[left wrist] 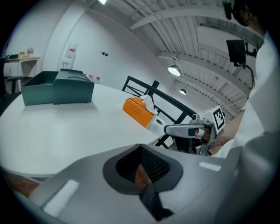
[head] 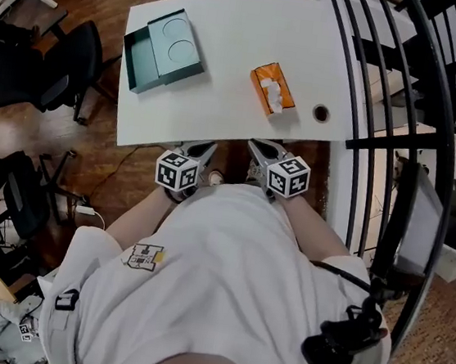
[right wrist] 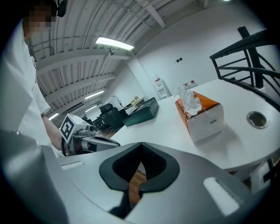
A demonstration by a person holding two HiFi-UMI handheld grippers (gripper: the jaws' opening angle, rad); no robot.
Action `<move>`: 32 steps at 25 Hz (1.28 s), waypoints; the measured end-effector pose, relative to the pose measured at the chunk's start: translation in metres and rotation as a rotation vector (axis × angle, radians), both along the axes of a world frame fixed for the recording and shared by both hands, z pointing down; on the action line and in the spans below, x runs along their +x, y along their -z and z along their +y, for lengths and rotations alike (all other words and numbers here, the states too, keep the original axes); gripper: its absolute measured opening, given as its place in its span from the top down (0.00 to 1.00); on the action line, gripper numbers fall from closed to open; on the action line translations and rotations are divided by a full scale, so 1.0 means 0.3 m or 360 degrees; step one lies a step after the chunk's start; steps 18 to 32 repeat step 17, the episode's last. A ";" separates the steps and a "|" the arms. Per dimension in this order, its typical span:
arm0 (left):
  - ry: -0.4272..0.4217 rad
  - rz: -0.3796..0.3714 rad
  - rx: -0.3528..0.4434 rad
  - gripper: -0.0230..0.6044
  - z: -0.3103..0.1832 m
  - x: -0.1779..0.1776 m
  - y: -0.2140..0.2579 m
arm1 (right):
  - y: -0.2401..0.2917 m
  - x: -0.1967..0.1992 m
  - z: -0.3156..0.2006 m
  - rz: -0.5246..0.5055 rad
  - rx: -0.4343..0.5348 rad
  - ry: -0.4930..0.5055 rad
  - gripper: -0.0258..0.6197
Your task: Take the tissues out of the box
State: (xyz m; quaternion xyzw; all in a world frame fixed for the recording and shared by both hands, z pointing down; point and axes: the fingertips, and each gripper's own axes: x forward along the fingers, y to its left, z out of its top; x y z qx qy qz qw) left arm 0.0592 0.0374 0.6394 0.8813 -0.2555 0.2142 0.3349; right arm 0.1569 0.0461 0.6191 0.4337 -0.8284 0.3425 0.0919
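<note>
The orange tissue box [head: 272, 88] sits right of centre on the white table [head: 246, 31] — a crumpled white tissue [head: 275, 98] pokes from its top slot. Left gripper [head: 206, 147] and right gripper [head: 257, 146] hover at the near edge, jaws pressed together, empty.

The tissue box [head: 266, 87] is orange, the case [head: 163, 50] teal, the table [head: 245, 39] white.

Standing at a white table [head: 228, 45], holding left gripper [head: 201, 151] and right gripper [head: 263, 150] side by side at its near edge — facing an orange tissue box [head: 266, 87] and a teal box [head: 166, 50].
</note>
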 end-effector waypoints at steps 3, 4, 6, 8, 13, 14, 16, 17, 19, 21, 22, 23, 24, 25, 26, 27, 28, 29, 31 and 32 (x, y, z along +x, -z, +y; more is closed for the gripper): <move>0.0015 -0.0002 0.0006 0.96 -0.005 -0.022 0.002 | -0.007 -0.019 -0.011 0.0008 -0.0001 0.0012 0.96; 0.0020 -0.0002 0.0006 0.96 -0.007 -0.026 0.001 | -0.010 -0.022 -0.014 0.0012 -0.0003 0.0016 0.96; 0.0028 0.0001 0.0002 0.96 -0.008 -0.032 -0.001 | -0.012 -0.027 -0.019 0.0024 -0.0004 0.0021 0.96; 0.0036 0.0003 -0.0001 0.96 -0.010 -0.039 0.002 | -0.010 -0.035 -0.026 0.0032 -0.0001 0.0027 0.96; 0.0048 0.0011 -0.0002 0.96 -0.004 -0.033 0.023 | 0.006 -0.040 -0.023 0.0045 -0.0008 0.0052 0.96; 0.0053 0.0012 -0.0004 0.96 0.001 -0.031 0.025 | 0.008 -0.037 -0.018 0.0048 -0.0011 0.0055 0.96; 0.0065 0.0018 -0.0007 0.96 0.013 -0.028 0.030 | 0.011 -0.032 -0.007 0.0053 -0.0019 0.0065 0.96; 0.0071 0.0022 -0.0009 0.96 0.019 -0.026 0.032 | 0.012 -0.029 -0.002 0.0057 -0.0023 0.0070 0.96; 0.0071 0.0022 -0.0009 0.96 0.019 -0.026 0.032 | 0.012 -0.029 -0.002 0.0057 -0.0023 0.0070 0.96; 0.0071 0.0022 -0.0009 0.96 0.019 -0.026 0.032 | 0.012 -0.029 -0.002 0.0057 -0.0023 0.0070 0.96; 0.0071 0.0022 -0.0009 0.96 0.019 -0.026 0.032 | 0.012 -0.029 -0.002 0.0057 -0.0023 0.0070 0.96; 0.0071 0.0022 -0.0009 0.96 0.019 -0.026 0.032 | 0.012 -0.029 -0.002 0.0057 -0.0023 0.0070 0.96; 0.0071 0.0022 -0.0009 0.96 0.019 -0.026 0.032 | 0.012 -0.029 -0.002 0.0057 -0.0023 0.0070 0.96; 0.0071 0.0022 -0.0009 0.96 0.019 -0.026 0.032 | 0.012 -0.029 -0.002 0.0057 -0.0023 0.0070 0.96; 0.0071 0.0022 -0.0009 0.96 0.019 -0.026 0.032 | 0.012 -0.029 -0.002 0.0057 -0.0023 0.0070 0.96; 0.0071 0.0022 -0.0009 0.96 0.019 -0.026 0.032 | 0.012 -0.029 -0.002 0.0057 -0.0023 0.0070 0.96; 0.0071 0.0022 -0.0009 0.96 0.019 -0.026 0.032 | 0.012 -0.029 -0.002 0.0057 -0.0023 0.0070 0.96; 0.0071 0.0022 -0.0009 0.96 0.019 -0.026 0.032 | 0.012 -0.029 -0.002 0.0057 -0.0023 0.0070 0.96; 0.0071 0.0022 -0.0009 0.96 0.019 -0.026 0.032 | 0.012 -0.029 -0.002 0.0057 -0.0023 0.0070 0.96; 0.0071 0.0022 -0.0009 0.96 0.019 -0.026 0.032 | 0.012 -0.029 -0.002 0.0057 -0.0023 0.0070 0.96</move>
